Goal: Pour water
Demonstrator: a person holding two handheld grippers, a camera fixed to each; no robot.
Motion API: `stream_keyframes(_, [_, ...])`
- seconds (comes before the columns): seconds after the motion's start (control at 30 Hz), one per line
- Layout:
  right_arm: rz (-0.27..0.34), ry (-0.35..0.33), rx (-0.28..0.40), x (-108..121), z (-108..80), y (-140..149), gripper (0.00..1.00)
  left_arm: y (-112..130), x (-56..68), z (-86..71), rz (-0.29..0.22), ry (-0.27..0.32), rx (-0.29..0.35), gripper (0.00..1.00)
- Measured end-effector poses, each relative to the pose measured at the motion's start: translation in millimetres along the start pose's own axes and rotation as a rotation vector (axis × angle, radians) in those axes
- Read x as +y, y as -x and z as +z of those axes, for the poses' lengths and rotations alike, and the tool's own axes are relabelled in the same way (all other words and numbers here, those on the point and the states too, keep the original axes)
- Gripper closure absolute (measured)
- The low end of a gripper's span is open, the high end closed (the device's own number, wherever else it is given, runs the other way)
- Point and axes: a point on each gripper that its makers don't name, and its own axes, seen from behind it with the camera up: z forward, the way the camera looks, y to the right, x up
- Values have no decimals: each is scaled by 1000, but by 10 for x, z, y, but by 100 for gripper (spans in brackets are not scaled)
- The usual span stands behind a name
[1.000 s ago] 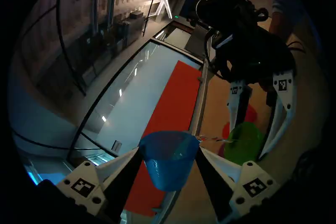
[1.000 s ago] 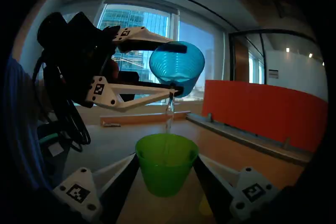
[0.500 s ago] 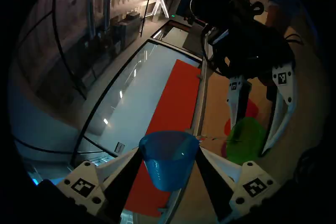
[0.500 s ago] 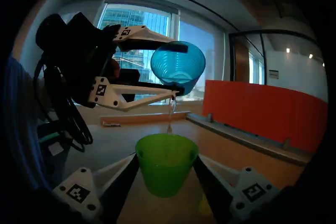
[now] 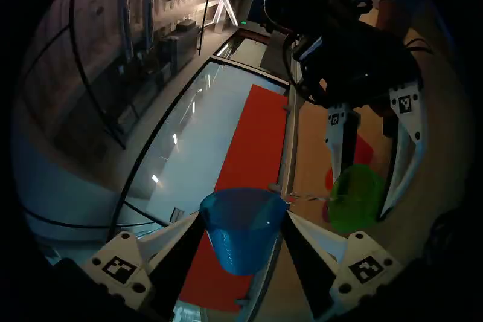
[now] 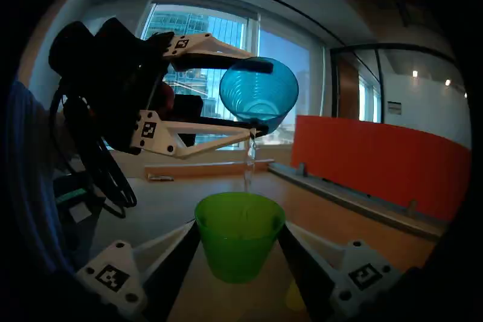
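Two cups: tilted blue cup [image 5: 241,237] gripped tight by left gripper [image 5: 243,216], upright green cup [image 6: 239,243] by right gripper [image 6: 239,225].

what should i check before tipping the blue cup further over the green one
1. Left gripper grip on the blue cup: both fingers press its sides. Ok.
2. Right gripper grip on the green cup: both fingers on it, cup upright. Ok.
3. Blue cup's pouring lip above the green cup's mouth. Ok.
4. Water stream landing inside the green cup: thin stream drops into the mouth. Ok.
5. Room left in the green cup: level not readable. Cannot tell.
6. Water left in the blue cup. Cannot tell.
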Motion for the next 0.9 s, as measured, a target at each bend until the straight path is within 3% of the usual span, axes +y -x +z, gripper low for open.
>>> stream_keyframes(0.9, [-6,0,-5,-9,17,16,11,-9,-65,17,112,-10,-5,14])
